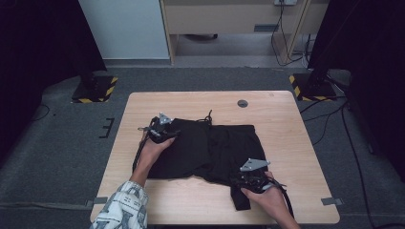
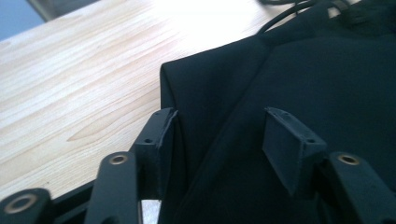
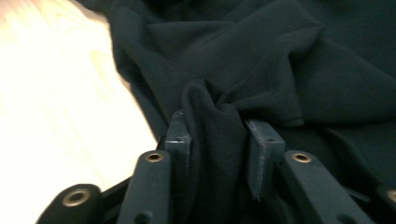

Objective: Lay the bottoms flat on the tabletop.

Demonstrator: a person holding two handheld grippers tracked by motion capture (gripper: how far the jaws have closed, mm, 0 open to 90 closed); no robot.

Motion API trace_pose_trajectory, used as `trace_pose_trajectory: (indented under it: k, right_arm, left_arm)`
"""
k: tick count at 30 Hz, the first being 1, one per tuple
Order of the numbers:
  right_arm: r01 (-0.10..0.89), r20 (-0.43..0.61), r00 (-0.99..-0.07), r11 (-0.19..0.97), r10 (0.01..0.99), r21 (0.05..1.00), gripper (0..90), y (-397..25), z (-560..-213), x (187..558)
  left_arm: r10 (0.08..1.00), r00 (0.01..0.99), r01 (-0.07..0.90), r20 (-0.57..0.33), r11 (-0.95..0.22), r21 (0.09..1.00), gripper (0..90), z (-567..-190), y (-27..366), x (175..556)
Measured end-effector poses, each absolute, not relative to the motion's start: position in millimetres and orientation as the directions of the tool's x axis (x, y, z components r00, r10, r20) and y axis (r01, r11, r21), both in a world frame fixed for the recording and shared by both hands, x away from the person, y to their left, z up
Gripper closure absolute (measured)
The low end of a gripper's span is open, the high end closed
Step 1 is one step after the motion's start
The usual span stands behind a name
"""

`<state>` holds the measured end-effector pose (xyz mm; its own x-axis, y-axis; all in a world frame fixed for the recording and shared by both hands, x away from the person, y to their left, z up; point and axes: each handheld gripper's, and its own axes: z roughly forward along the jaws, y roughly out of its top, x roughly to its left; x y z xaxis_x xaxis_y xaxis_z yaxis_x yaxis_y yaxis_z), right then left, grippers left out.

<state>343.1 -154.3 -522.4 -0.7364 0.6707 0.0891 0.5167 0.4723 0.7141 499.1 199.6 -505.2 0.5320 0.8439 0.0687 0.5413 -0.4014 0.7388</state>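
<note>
Shorts, black [image 1: 210, 148], spread across the middle of the wooden table [image 1: 286, 119], slightly toward my side. Near edge first: one leg end trails off at 6 o'clock toward the table's front edge, just left of my right hand [image 1: 267, 198].

My right claw [image 1: 250, 180] sits at the garment's 5 o'clock corner. Right gripper view: jaws narrow, pinched onto a bunched fold of the shorts [image 3: 212, 135], cloth filling the gap between both pads. Bare tabletop [image 3: 56, 116] shows at 9 o'clock of that fold; rumpled fabric runs on beyond it.

My left claw [image 1: 162, 133] is farther out, at the garment's 10 o'clock corner, left hand [image 1: 153, 150] behind it. Left gripper view: jaws wide, straddling the shorts' folded edge [image 2: 210, 116]; one pad [image 2: 161, 140] sits right against the cloth edge, the other [image 2: 285, 144] stands clear above the fabric. Not clamped.

Drawstring [image 1: 207, 116] pokes out at the far edge, 12 o'clock. Beyond that, a round cable grommet [image 1: 242, 103] in the tabletop at about 1 o'clock, well apart from the cloth.
</note>
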Motion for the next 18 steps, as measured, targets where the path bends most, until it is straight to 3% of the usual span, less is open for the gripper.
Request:
trace_pose_trajectory:
  k: [3, 9, 13, 14, 16, 18]
  right_arm:
    - [0.525, 0.104, -0.730, 0.456, 0.676, 0.719, 65.0, -156.9, -527.0, 346.1]
    - [0.506, 0.095, -0.737, 0.453, 0.669, 0.734, 64.4, -158.1, -529.2, 345.3]
    - [0.484, 0.081, -0.742, 0.448, 0.665, 0.752, 64.2, -160.1, -531.8, 341.7]
    - [0.484, 0.092, -0.742, 0.435, 0.664, 0.759, 64.2, -161.7, -532.9, 342.2]
    - [0.485, 0.095, -0.744, 0.436, 0.662, 0.758, 64.0, -162.1, -532.8, 342.9]
    - [0.487, 0.096, -0.744, 0.437, 0.661, 0.756, 63.6, -162.3, -532.6, 343.3]
  left_arm:
    - [0.860, 0.507, 0.548, 0.059, -0.375, 0.748, 69.9, -502.1, 196.0, 497.8]
    - [0.858, 0.509, 0.478, 0.074, -0.353, 0.804, 85.0, -477.8, 194.3, 483.1]
    - [0.797, 0.601, 0.451, 0.058, -0.398, 0.799, 89.6, -464.7, 191.8, 460.2]
    - [0.779, 0.619, 0.457, 0.103, -0.463, 0.759, 89.6, -468.9, 188.9, 453.8]
    - [0.780, 0.614, 0.458, 0.121, -0.477, 0.750, 89.5, -472.1, 188.2, 452.6]
    - [0.804, 0.583, 0.475, 0.117, -0.455, 0.753, 79.6, -477.9, 190.8, 457.2]
